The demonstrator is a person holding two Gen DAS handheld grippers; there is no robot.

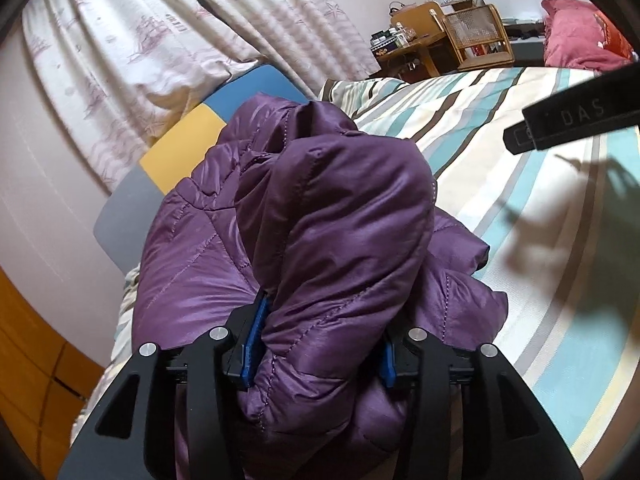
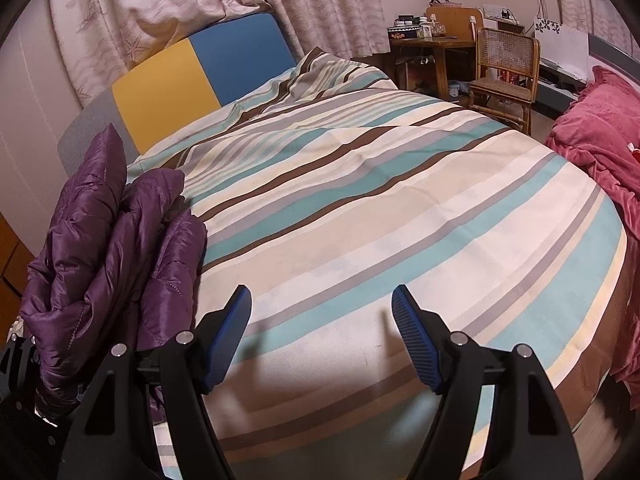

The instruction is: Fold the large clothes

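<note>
Pinching a thick fold of the purple jacket (image 1: pixel 328 208) in my left jaws: both blue pads (image 1: pixel 252 344) sit against the quilted fabric and it bulges up and out between them, hiding most of the gap. Rest of the jacket is bunched in a heap under and ahead of that fold, at the left edge of the bed, lying on the striped cover (image 2: pixel 360 200) near the headboard (image 2: pixel 200 68) with its grey, yellow and blue panels. From the right wrist view the same heap sits far left, just beside my right jaws but not touching them. Right jaws are spread wide, nothing between the pads, hanging over bare striped cover with their shadow on it. Cover is mostly flat, a few ridges up toward the headboard. Curtain (image 1: pixel 120 40) with a starfish print hangs behind the headboard. Pink blanket (image 2: pixel 600 140) is piled at the right side of the bed, well apart from the jacket. Past the far end of the bed: a wooden worktop (image 2: pixel 432 46) with tins and jars on it, and a cane chair (image 2: pixel 504 68) just beside it. Can't tell which part of the jacket I've got; fold is too bunched.
</note>
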